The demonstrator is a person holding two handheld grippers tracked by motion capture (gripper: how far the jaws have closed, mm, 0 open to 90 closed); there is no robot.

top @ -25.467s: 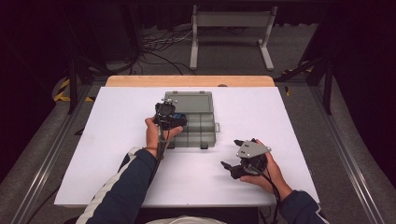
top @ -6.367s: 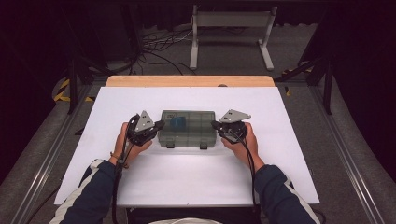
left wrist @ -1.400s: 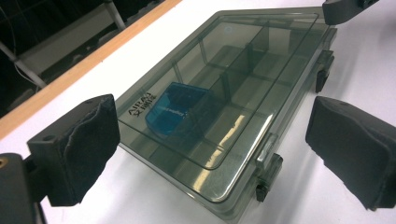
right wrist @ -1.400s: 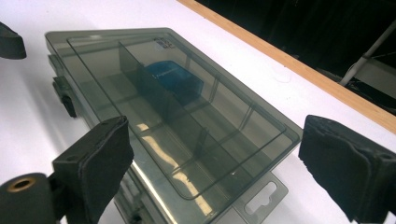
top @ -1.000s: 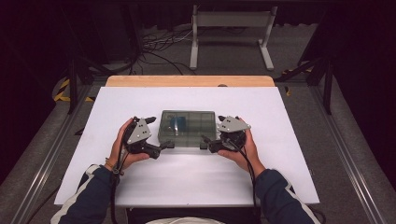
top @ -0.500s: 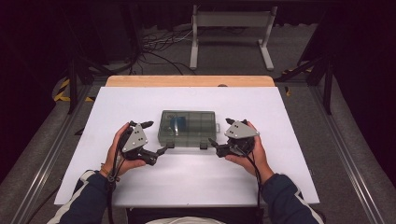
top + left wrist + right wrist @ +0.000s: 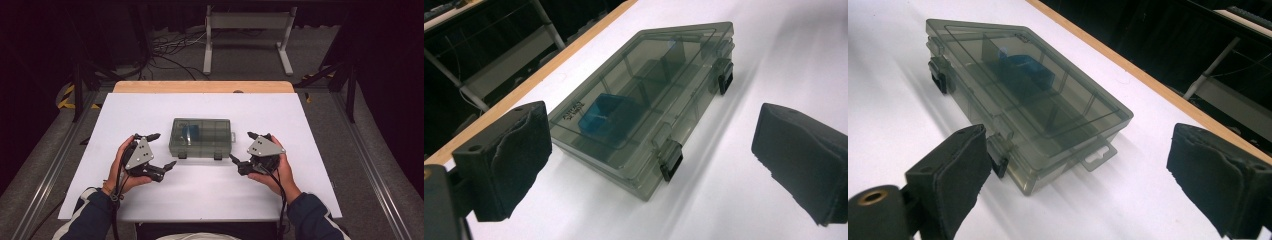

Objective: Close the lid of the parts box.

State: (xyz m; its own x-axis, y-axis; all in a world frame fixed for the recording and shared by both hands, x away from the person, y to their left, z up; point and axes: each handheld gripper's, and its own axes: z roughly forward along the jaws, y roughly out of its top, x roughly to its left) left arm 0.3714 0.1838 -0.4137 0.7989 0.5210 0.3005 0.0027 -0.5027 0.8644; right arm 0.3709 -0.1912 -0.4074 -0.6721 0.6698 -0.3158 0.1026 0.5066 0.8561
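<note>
A: Where was the compartment box (image 7: 201, 137) recorded?

B: It was logged lying flat at mid-surface (image 7: 150, 110), lid down, both front latches (image 7: 671, 159) seen folded against the front wall. A blue insert (image 7: 600, 116) was noted inside, under the smoky lid.

A: And the fingers?

B: The left gripper (image 7: 157, 150) was found drawn back to the box's left, fingers spread wide, nothing held. The right gripper (image 7: 242, 148) was likewise noted off the right end, fingers wide and empty. One second before, both had been recorded close against the box's front corners; a clear gap of white surface was now seen on each side.

A: Meaning for the work?

B: The closing was judged done: lid shut, latches apparently seated, the box released. Latch engagement could not be fully confirmed from these views.
</note>
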